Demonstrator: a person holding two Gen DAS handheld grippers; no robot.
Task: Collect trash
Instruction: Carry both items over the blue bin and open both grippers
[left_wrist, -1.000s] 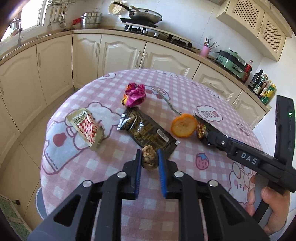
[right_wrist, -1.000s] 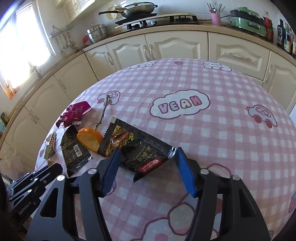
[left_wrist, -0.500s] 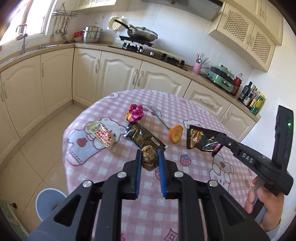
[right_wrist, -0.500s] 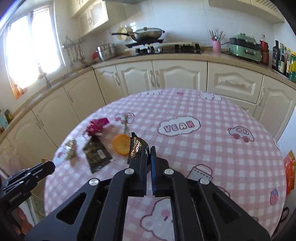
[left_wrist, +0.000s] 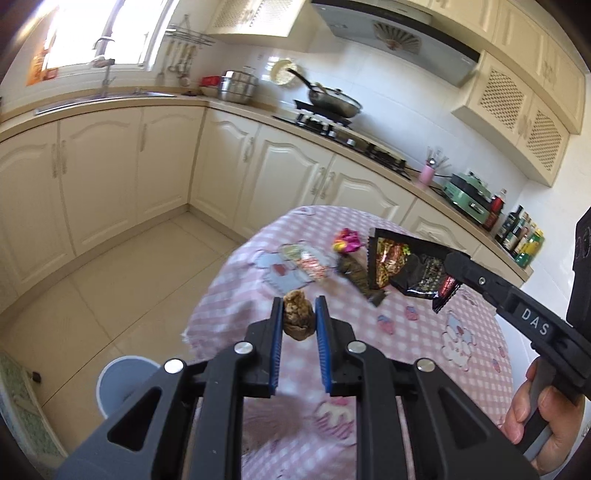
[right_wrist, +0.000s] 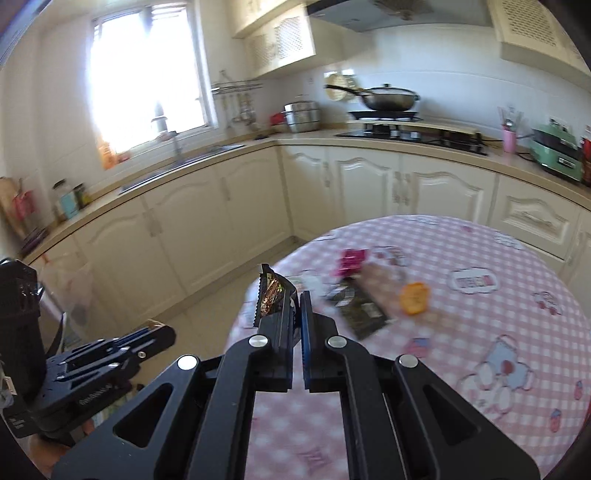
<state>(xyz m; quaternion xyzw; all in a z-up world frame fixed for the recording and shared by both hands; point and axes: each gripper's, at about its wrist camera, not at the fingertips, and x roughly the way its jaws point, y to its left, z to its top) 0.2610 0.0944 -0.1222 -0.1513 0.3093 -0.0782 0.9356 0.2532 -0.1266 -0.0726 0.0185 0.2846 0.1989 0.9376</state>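
A grey bin (left_wrist: 122, 384) sits on the floor at the left. The left gripper (left_wrist: 298, 317) pinches a brown lump (left_wrist: 298, 320) up in the air near the table (left_wrist: 476, 332) edge. The right gripper (right_wrist: 295, 310) is squeezed tight on a black wrapper (left_wrist: 410, 271), with more trash (right_wrist: 413, 297) lying on the table.

Right hand-held gripper (right_wrist: 295, 295) clamps black snack wrapper (right_wrist: 271, 295) above pink checked table (right_wrist: 480, 332).
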